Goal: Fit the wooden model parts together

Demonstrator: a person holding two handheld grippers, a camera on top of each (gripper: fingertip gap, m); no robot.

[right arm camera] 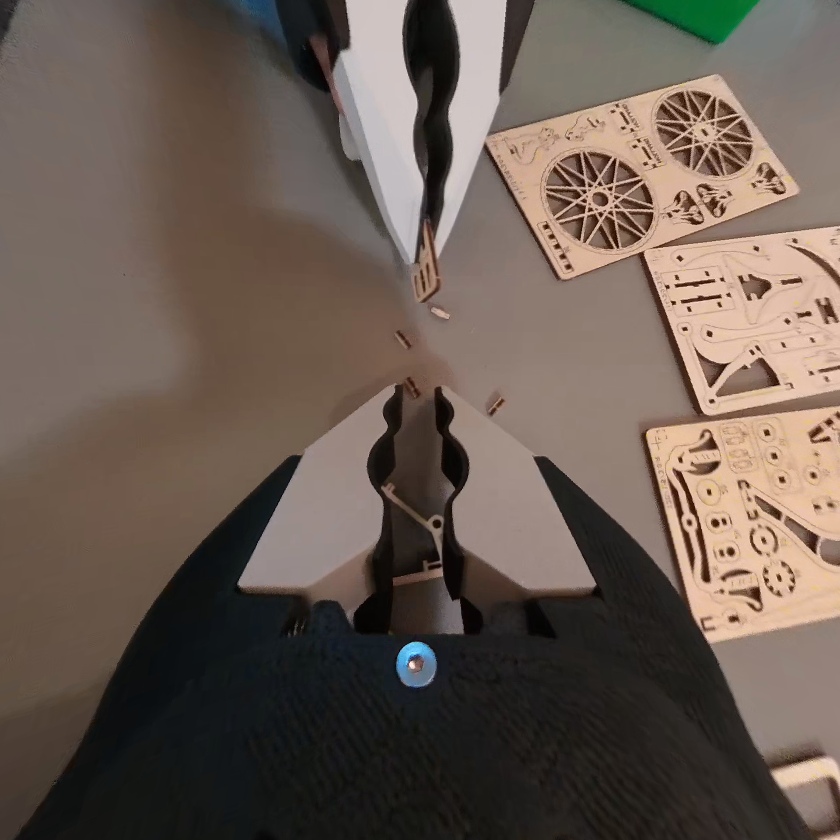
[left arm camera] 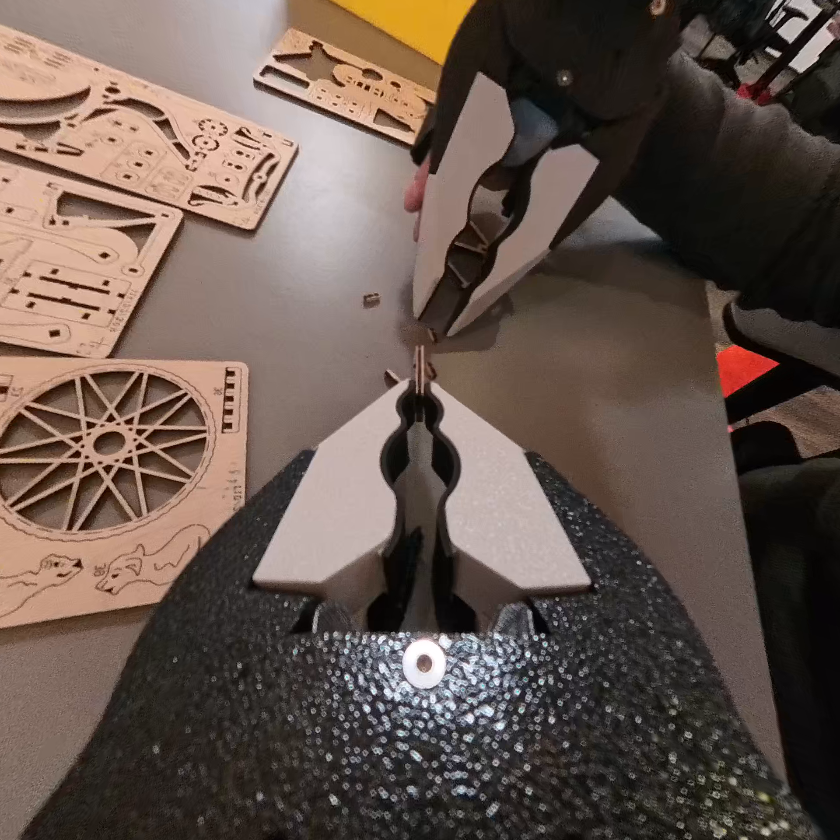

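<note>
Left hand-held gripper (left arm camera: 419, 386): low centre of the left wrist view, its grey fingers clenched on a thin flat wooden piece (left arm camera: 420, 363) that stands edge-on out of the tips; its comb-like cutouts show only in the right wrist view, at the upper centre.
Right hand-held gripper (right arm camera: 418, 388): lower centre of the right wrist view, fingers parted with a narrow gap and nothing between the tips; in the left wrist view its tips are down near the desk (left arm camera: 318, 254), and whether they touch it I cannot tell.
Small wooden pegs: four lie loose on the grey desk between the two grippers; one (right arm camera: 412, 387) sits just at the right gripper's left tip, another (right arm camera: 495, 403) to its right, two more (right arm camera: 403, 339) farther up, near the held piece.
Cut-out part: a slim pale shape (right arm camera: 422, 522) lies on the desk seen through the right gripper's fingers, partly hidden by them.
Wheel sheet (left arm camera: 113, 459): left edge of the left wrist view, spoked wheel uncut in it, cut off by the frame.
Other wooden sheets (left arm camera: 136, 132): upper left, several with empty holes.
Far sheet (left arm camera: 345, 86): top centre, partly hidden behind a dark sleeve (left arm camera: 568, 59).
Containers: a green box-like corner (right arm camera: 695, 18) at top right, contents not visible.
</note>
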